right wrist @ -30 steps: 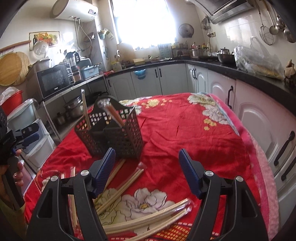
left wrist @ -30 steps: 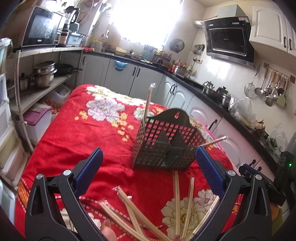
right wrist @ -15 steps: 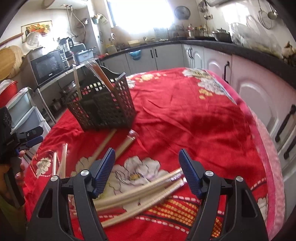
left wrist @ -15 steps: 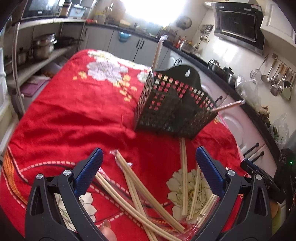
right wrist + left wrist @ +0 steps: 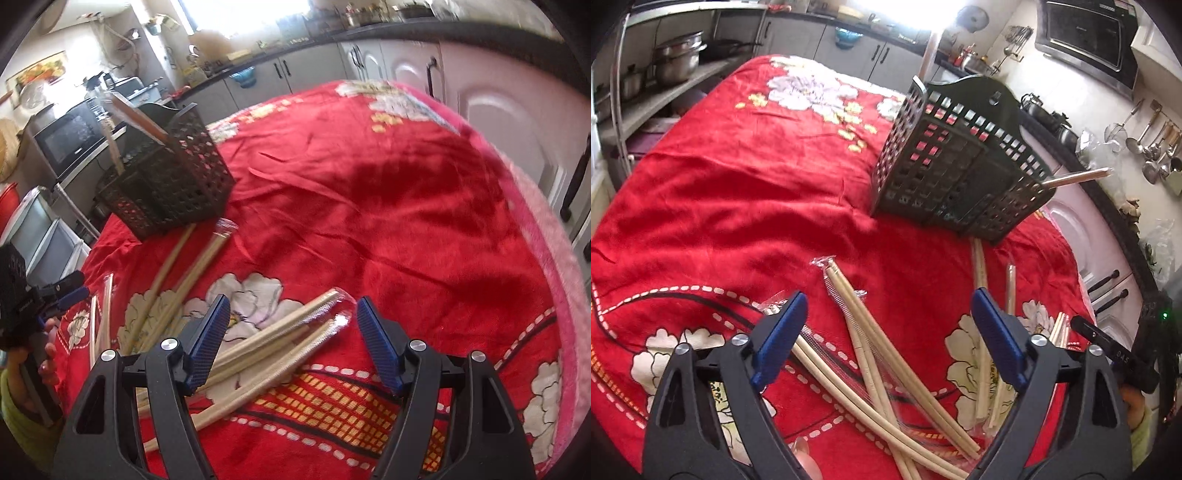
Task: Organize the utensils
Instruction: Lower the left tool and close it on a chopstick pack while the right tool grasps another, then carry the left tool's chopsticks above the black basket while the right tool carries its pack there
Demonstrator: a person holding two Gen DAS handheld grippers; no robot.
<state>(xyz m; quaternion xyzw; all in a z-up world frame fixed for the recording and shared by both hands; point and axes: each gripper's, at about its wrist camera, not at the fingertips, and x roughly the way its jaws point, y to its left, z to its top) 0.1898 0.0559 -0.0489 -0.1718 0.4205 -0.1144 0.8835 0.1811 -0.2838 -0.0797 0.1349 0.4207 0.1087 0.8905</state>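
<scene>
left gripper (image 5: 886, 328) wide over wrapped chopsticks (image 5: 886, 354), picking one | right gripper (image 5: 291, 332) wide, empty | basket (image 5: 956, 170) near, seemingly two pairs inside

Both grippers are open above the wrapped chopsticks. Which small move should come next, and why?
Probably lower the right gripper and shut it on the wrapped chopsticks lying between its open jaws. The basket already holds some, and these remain on the cloth.

left gripper (image 5: 888, 325) | right gripper (image 5: 291, 328) | black frames, blue ribbed pads, silver screws
</scene>
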